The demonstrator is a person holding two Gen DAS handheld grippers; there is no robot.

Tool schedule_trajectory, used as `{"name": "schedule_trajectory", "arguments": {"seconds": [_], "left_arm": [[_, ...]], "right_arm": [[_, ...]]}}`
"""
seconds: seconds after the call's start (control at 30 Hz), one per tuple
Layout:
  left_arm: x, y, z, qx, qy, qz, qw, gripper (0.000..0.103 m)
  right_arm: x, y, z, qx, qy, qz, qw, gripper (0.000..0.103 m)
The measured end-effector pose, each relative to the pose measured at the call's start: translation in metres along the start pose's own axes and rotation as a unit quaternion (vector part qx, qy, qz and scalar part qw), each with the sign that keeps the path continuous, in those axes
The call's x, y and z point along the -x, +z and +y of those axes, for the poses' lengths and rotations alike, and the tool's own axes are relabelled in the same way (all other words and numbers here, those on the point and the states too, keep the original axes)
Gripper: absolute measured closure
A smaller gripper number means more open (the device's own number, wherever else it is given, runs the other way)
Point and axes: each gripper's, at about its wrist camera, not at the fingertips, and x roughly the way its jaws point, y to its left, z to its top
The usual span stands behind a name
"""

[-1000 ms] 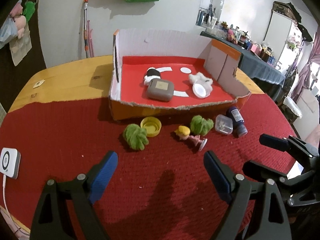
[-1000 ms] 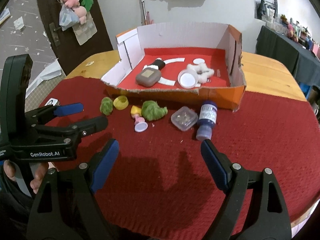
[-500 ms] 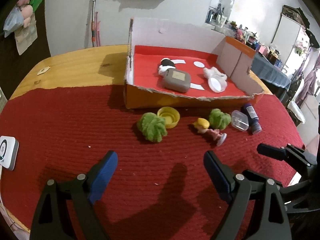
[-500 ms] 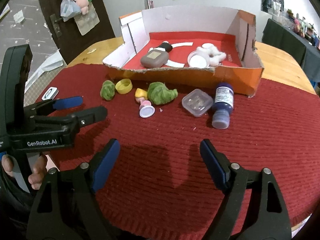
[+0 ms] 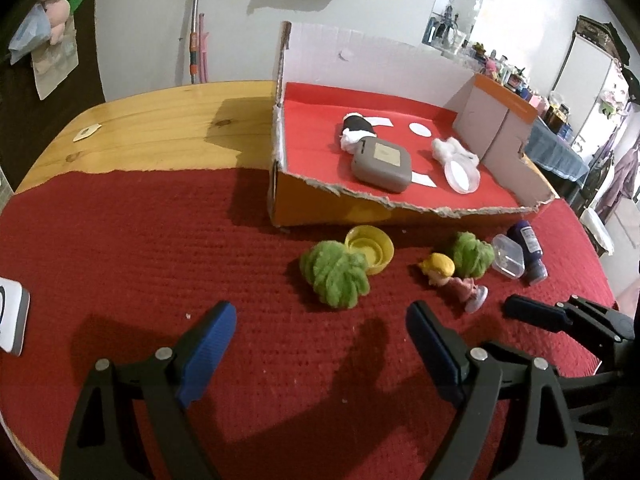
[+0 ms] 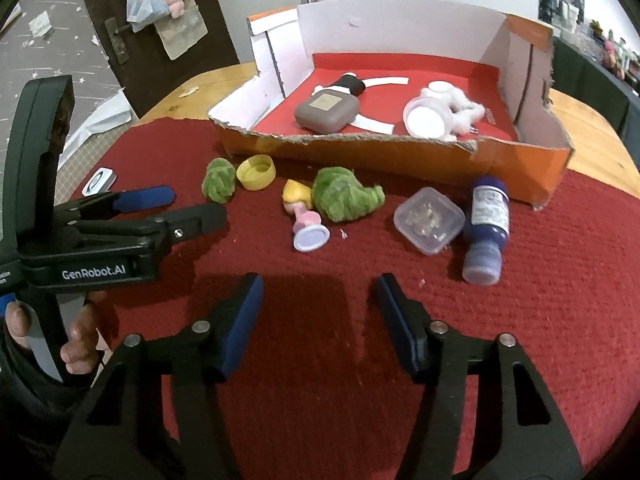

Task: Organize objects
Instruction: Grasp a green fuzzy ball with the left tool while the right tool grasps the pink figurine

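On the red cloth before a cardboard box [image 5: 320, 208] [image 6: 360, 152] lie loose items: two green fuzzy balls [image 5: 336, 274] [image 6: 344, 198], a yellow cap [image 5: 370, 246] [image 6: 256, 171], a small doll [image 5: 452, 280] [image 6: 302, 216], a clear plastic case [image 6: 429, 219] and a blue bottle [image 6: 486, 228]. My left gripper [image 5: 320, 340] stands open just short of the nearer green ball. My right gripper [image 6: 318, 312] hovers empty over the cloth short of the doll, its jaws closing with nothing between them.
Inside the box lie a grey case [image 5: 382, 164], a black-and-white item [image 5: 356, 128], a white lid [image 6: 426, 120] and white fluff. A white device [image 5: 12, 326] lies at the cloth's left edge. Bare wooden table [image 5: 160, 128] runs behind. A hand [image 6: 76, 340] holds the left gripper.
Both grippers have come forward and down toward the loose items, which now look larger. The right gripper's jaws have narrowed; the left's stayed wide.
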Motion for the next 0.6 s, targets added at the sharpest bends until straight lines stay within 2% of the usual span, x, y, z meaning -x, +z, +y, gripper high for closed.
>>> {"name": "schedule_trajectory", "arguments": {"seconds": [0.17,0.33,0.6], "left_arm": [[-0.005,0.006,0.001,-0.001,-0.002,0.002,1.0,0.018],[-0.007,0.01,0.002,-0.006,-0.001,0.001,1.0,0.029],[-0.009,0.011,0.0,-0.017,-0.004,0.001,0.9998,0.041]], "right_arm": [[-0.007,0.008,0.003,0.009,-0.003,-0.001,1.0,0.054],[-0.012,0.015,0.003,0.01,-0.003,-0.002,1.0,0.066],[-0.018,0.022,0.005,0.019,-0.004,-0.004,1.0,0.071]]}}
